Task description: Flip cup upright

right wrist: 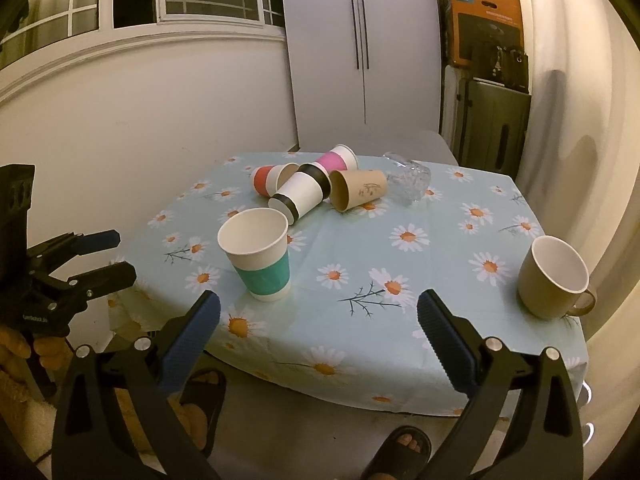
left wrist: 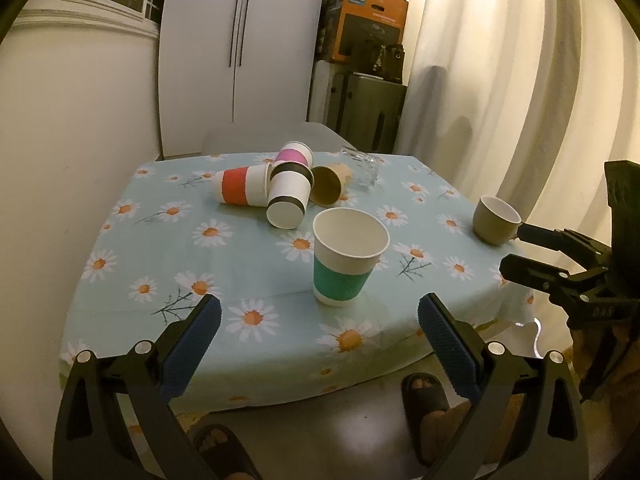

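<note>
A white paper cup with a teal band (left wrist: 347, 257) stands upright on the daisy tablecloth; it also shows in the right wrist view (right wrist: 260, 254). A pile of paper cups lies on its sides behind it: red-banded (left wrist: 244, 186), black-banded (left wrist: 290, 196), pink-banded (left wrist: 295, 154) and brown (left wrist: 330, 184). A clear glass (left wrist: 360, 168) lies tipped beside them. A beige mug (right wrist: 554, 278) stands upright at the right edge. My left gripper (left wrist: 320, 326) is open and empty, in front of the teal cup. My right gripper (right wrist: 319, 320) is open and empty near the front edge.
The small table (right wrist: 360, 352) is covered by a light blue daisy cloth. A white cupboard (left wrist: 240, 48), stacked boxes (left wrist: 366, 20) and a curtain (left wrist: 500, 80) stand behind it. The person's sandalled feet (left wrist: 424, 400) are on the floor below the front edge.
</note>
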A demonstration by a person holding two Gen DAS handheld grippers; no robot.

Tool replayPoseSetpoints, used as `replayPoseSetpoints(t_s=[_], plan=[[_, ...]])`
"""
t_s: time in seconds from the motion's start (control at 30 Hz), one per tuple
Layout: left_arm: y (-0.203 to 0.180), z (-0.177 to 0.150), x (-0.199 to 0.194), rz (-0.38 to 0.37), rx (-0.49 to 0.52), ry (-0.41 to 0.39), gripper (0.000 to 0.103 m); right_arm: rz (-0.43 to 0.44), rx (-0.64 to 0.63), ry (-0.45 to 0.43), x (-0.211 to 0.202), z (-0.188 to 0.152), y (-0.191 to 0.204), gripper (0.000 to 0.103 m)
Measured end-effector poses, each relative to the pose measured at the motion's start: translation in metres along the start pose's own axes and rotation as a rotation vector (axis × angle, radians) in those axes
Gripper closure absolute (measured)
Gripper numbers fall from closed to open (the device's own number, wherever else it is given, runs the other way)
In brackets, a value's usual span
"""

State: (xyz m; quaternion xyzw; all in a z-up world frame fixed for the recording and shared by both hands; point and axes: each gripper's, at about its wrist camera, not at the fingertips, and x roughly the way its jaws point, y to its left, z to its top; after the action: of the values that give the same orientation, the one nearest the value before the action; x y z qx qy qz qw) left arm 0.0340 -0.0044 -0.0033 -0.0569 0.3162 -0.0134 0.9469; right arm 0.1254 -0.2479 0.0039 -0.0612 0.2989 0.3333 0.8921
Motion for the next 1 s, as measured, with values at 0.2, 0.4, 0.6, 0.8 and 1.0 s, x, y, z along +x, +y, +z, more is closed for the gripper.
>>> replayPoseSetpoints(t_s=[0.2,0.4,0.6,0.8,1.0], plan=[[-0.0018,0.0,0.0006,0.006,0.001,0.002,0.007,-0.004,-0.005,0.0,-0.0005,-0.0007,0.0003,0.005],[-0.0002,-0.0001,0.0022,-0.005,0.001,0.008,0.007,-0.009,-0.006,0.0,-0.0002,-0.0005,-0.0003,0.005],[0.0003,-0.0004,0.0024,-0.005,0.003,0.007,0.007,-0.013,-0.024,0.001,0.0016,-0.0017,0.0022,0.005],[0.0003,-0.0004,0.0023,-0.008,0.0,0.008,0.007,-0.013,-0.029,0.004,0.0031,-0.002,0.0033,0.005],[0.0004,-0.0005,0.0024,-0.005,0.0,0.007,0.007,-0.016,-0.032,0.005,0.0037,-0.0023,0.0034,0.005]])
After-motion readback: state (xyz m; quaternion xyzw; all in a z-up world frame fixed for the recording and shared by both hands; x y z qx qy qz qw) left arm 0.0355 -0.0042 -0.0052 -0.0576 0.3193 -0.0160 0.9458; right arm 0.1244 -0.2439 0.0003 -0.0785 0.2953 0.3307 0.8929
